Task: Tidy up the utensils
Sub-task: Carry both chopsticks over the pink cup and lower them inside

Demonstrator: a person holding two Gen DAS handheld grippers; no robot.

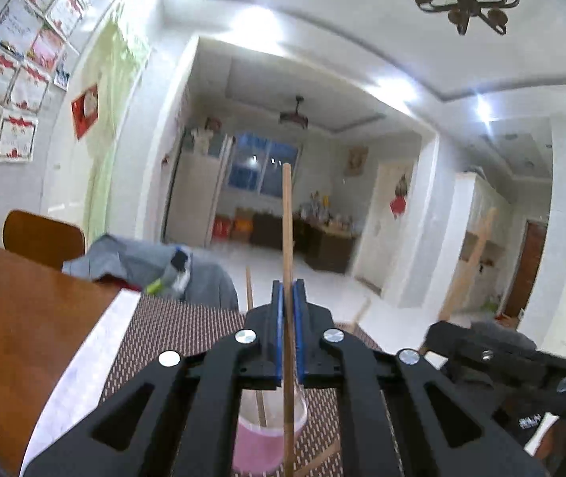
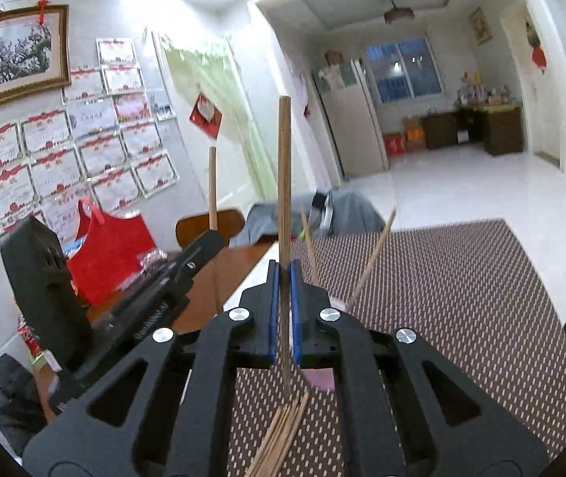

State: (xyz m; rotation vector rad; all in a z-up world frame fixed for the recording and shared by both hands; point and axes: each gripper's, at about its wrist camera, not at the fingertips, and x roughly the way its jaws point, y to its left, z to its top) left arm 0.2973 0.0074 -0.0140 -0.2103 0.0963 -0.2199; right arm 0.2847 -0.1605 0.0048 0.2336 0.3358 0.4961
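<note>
My left gripper [image 1: 287,290] is shut on a light wooden chopstick [image 1: 287,230] that stands upright between its blue pads. Straight below it sits a pink cup [image 1: 271,437] with another chopstick [image 1: 260,397] leaning inside. My right gripper [image 2: 284,268] is shut on a darker brown chopstick [image 2: 284,183], also upright. The pink cup [image 2: 322,379] shows partly behind its fingers, with two chopsticks [image 2: 376,254] poking out. A bundle of chopsticks [image 2: 279,437] lies on the mat under it. Each gripper shows in the other's view: the left gripper [image 2: 213,236], the right gripper [image 1: 438,330].
A brown woven placemat [image 2: 462,298] covers the wooden table [image 1: 24,318]. A red bag [image 2: 112,250] and a black device stand at the table's left. A wooden chair [image 1: 42,238] and grey clothing [image 1: 144,262] are at the far edge. Tiled floor lies beyond.
</note>
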